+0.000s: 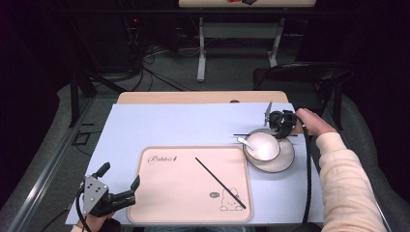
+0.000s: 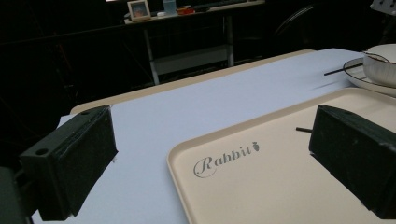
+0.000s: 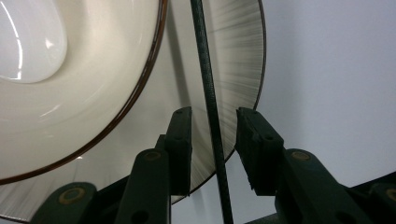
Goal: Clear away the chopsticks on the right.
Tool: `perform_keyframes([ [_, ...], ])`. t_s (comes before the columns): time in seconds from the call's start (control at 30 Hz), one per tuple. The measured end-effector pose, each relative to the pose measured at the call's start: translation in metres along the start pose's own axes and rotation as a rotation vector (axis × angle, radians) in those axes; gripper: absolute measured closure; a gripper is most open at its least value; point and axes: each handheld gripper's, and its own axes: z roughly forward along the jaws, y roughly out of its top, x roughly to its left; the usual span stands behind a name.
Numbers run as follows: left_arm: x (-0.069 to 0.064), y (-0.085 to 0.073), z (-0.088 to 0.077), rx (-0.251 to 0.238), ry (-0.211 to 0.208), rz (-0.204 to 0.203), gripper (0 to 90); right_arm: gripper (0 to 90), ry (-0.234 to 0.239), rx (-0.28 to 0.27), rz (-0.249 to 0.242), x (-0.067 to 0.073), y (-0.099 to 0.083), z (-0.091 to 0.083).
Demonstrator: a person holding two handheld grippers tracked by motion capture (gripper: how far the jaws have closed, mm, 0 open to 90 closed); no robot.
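Observation:
A pink tray [image 1: 169,193] marked "Rabbit" lies at the table's front with one black chopstick [image 1: 220,182] slanting across it. To its right stands a white bowl [image 1: 263,145] with a spoon [image 1: 244,141] in it, on a gold-rimmed plate [image 1: 285,162]. A second black chopstick [image 3: 204,60] rests across the plate's [image 3: 233,60] far rim. My right gripper [image 3: 213,126] points down over that rim, jaws narrowly apart on either side of this chopstick with a gap on each side. My left gripper [image 1: 120,175] is open at the tray's [image 2: 261,186] left edge with nothing between its jaws [image 2: 212,154].
A pale blue sheet [image 1: 159,125] covers the tabletop under the tray and plate. A dark chair [image 1: 309,77] stands beyond the far right corner, and cables and a second table's legs [image 1: 200,48] lie on the floor behind.

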Motion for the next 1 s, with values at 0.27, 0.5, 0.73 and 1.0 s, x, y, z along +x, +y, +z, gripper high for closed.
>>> perform_keyframes([
  [0.27,0.000,0.000,-0.001,0.000,0.005,-0.001,0.5,74.6,0.029,0.006,0.011,0.001,0.001,0.010],
  [0.5,0.000,0.000,-0.001,0.000,0.003,0.001,0.5,79.6,0.046,-0.005,0.037,0.004,-0.002,0.012],
  [0.73,0.000,0.000,0.000,0.001,0.004,0.000,0.5,84.6,0.051,-0.004,0.065,0.006,-0.006,0.015],
  [1.0,0.000,0.000,-0.001,-0.001,0.006,-0.001,0.5,84.9,0.039,-0.006,0.096,0.005,-0.008,0.014],
])
